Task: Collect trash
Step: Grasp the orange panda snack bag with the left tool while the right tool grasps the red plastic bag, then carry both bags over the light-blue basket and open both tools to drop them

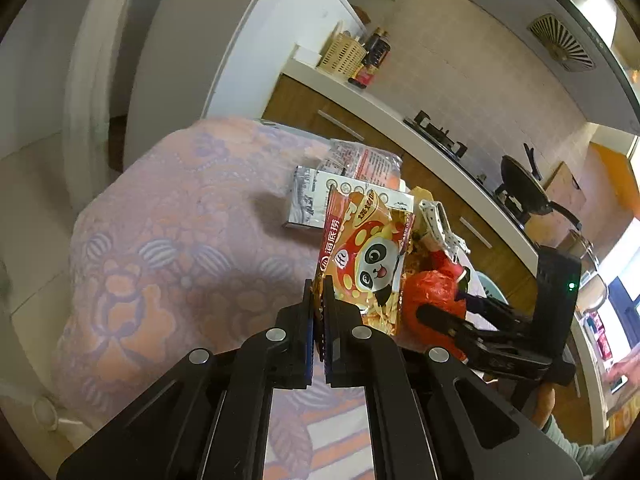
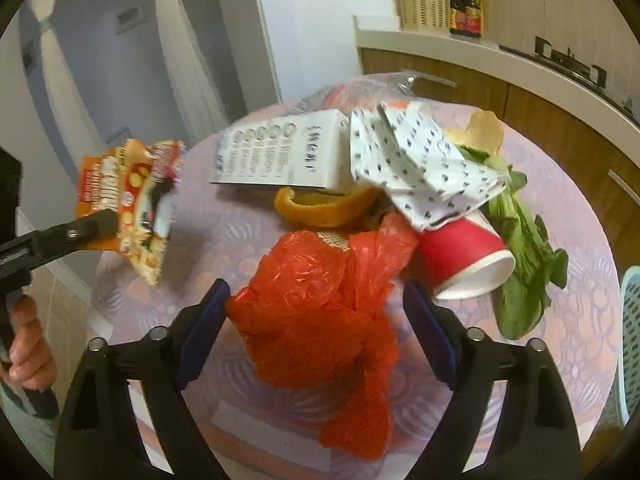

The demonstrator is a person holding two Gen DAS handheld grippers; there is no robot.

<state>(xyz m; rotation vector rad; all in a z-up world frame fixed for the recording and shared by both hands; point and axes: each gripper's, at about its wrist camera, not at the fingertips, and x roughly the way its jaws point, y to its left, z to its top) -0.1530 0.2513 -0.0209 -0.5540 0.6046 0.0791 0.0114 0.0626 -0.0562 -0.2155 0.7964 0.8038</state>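
Observation:
My left gripper [image 1: 319,300] is shut on the corner of an orange panda snack wrapper [image 1: 366,256] and holds it above the table; the wrapper also shows at the left of the right wrist view [image 2: 132,200]. My right gripper [image 2: 316,300] is open, its jaws on either side of a crumpled red plastic bag [image 2: 320,312] on the round table [image 2: 560,328]. Behind the bag lie an orange peel [image 2: 320,210], a white carton [image 2: 288,152], dotted white paper [image 2: 420,160], a tipped red paper cup [image 2: 464,256] and green leaves [image 2: 528,264].
A kitchen counter [image 2: 440,46] with a basket [image 2: 422,6] and sauce bottle [image 2: 466,4] runs behind the table. A stove with a black pan [image 1: 520,188] stands further along. A pale blue chair [image 2: 632,340] is at the right edge.

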